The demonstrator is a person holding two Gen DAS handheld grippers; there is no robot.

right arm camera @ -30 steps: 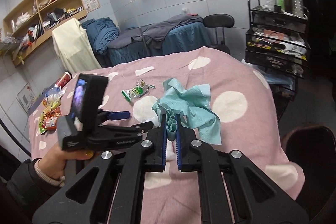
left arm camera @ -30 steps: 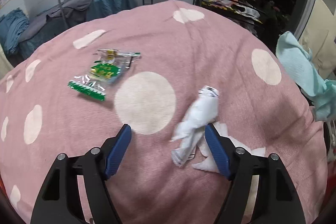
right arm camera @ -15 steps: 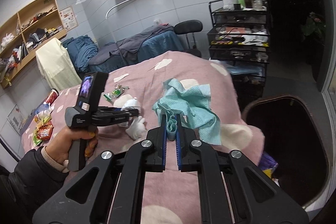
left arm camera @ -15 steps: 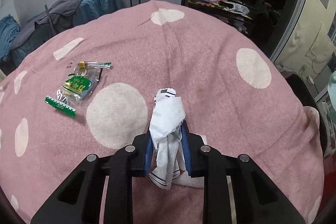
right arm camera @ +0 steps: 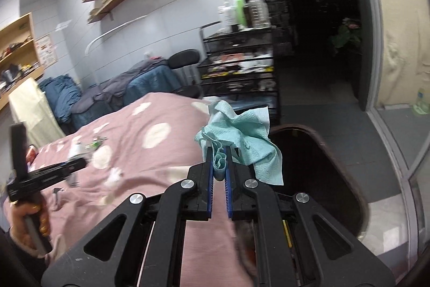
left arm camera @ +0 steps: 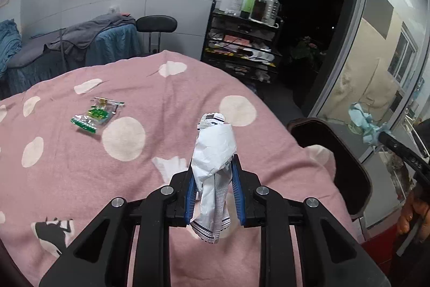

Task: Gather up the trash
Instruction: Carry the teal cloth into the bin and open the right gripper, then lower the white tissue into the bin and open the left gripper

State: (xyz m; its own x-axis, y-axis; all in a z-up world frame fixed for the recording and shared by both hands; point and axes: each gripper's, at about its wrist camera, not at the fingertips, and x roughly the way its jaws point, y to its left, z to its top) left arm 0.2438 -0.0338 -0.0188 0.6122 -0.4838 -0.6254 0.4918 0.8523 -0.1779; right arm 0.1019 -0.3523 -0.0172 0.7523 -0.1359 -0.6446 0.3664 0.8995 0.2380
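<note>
Both grippers have swung away from the middle of the pink dotted bedspread (left arm camera: 80, 179) toward the dark bin (right arm camera: 317, 168) at its far corner, and the left one, which stood open over the crumpled white wrapper (left arm camera: 215, 152) a second ago, now has it lifted clear of the cloth. The left gripper (left arm camera: 213, 179) is pinched nearly closed on that wrapper, which sticks up between the blue pads. The right gripper (right arm camera: 219, 174) is clamped tight on a wad of teal paper towel (right arm camera: 242, 136), which hangs just over the near rim of the bin. The step in hand looks like the carry to the bin, with the right load nearly there. Next, I judge, the right jaws need to part once the towel is squarely over the opening, then the left follows. A green snack packet (left arm camera: 96, 116) lies on the bedspread, well away from the bin, not yet collected.
</note>
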